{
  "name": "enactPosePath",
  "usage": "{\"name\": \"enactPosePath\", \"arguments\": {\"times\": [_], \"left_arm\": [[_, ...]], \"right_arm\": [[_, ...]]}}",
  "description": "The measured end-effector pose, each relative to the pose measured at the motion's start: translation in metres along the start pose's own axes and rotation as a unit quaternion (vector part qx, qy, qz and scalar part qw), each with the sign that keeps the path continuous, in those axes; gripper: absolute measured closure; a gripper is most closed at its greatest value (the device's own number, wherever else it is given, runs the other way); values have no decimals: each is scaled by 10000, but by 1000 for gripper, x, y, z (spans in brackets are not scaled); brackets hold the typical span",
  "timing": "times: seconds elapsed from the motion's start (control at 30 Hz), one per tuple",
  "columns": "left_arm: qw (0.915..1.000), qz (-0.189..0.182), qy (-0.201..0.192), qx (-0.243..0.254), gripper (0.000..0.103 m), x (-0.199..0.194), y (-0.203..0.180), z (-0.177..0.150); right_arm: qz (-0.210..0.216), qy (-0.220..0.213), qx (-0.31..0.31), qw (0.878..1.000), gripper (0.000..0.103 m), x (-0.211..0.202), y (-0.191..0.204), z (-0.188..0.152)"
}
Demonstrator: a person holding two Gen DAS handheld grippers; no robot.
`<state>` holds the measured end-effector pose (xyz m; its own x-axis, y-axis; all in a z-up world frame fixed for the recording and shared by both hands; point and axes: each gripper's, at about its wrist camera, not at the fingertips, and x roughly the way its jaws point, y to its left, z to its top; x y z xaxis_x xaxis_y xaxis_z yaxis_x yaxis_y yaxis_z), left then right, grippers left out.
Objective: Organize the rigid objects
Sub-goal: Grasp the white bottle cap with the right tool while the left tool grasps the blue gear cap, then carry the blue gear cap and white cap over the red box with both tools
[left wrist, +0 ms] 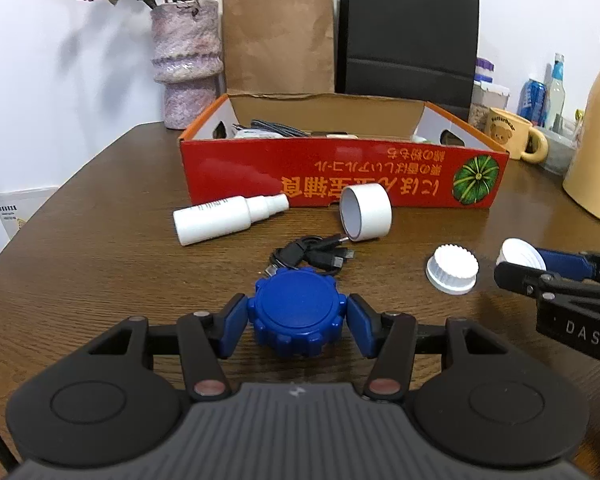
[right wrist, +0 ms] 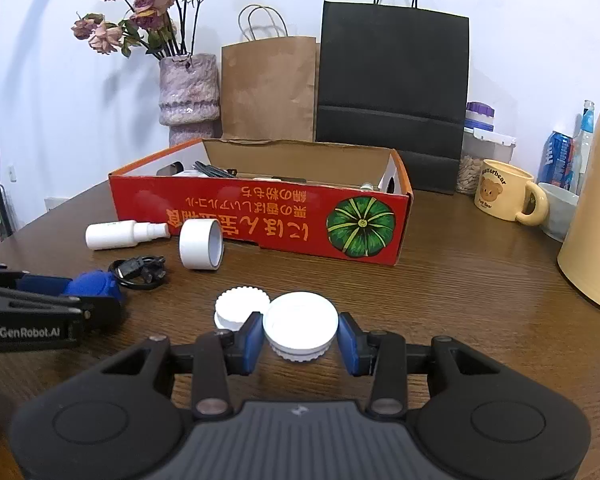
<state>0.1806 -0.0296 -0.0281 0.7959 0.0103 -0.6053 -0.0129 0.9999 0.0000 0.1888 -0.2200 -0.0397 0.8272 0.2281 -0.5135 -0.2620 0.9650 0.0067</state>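
The red box (left wrist: 340,176) stands across the far side of the wooden table (left wrist: 100,264), open at the top, its near wall barring any low approach. Just before that wall lie a white spray bottle (left wrist: 228,216) and a tape roll (left wrist: 366,211), with a black cable (left wrist: 312,256) nearer. A white ridged cap (left wrist: 452,274) lies between the two grippers. Bare tabletop stretches right of the box toward the mug (right wrist: 504,196).

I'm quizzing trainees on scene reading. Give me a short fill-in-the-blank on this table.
1. The left gripper is shut on a ___ ridged lid.
2. The right gripper holds a ___ lid.
3. The red box shows a green ___.
4. The spray bottle lies on its ___.

Missing: blue; white; pumpkin; side
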Motion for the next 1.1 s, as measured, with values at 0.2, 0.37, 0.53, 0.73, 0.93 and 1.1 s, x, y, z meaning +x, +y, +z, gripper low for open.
{"name": "enactPosePath", "arguments": {"times": [0.2, 0.37, 0.53, 0.73, 0.93, 1.1], "left_arm": [[9998, 29, -162, -55, 48, -12, 3, -2], [9995, 51, -275, -175, 48, -22, 8, -4], [9989, 101, -375, -265, 48, -27, 13, -3], [9974, 160, -591, -368, 48, -37, 17, 7], [9962, 164, -756, -394, 48, -43, 19, 23], [9956, 163, -831, -393, 48, -42, 17, 37]], "right_arm": [[0, -93, -12, 10000, 64, -6, 2, -2], [30, -175, -28, 9998, 64, -12, 5, -2], [45, -327, 39, 9994, 64, -20, 7, -2], [54, -468, 145, 9988, 64, -25, 5, 4], [101, -599, 157, 9980, 64, -24, 8, 19], [112, -692, 121, 9975, 64, -21, 12, 33]]}}
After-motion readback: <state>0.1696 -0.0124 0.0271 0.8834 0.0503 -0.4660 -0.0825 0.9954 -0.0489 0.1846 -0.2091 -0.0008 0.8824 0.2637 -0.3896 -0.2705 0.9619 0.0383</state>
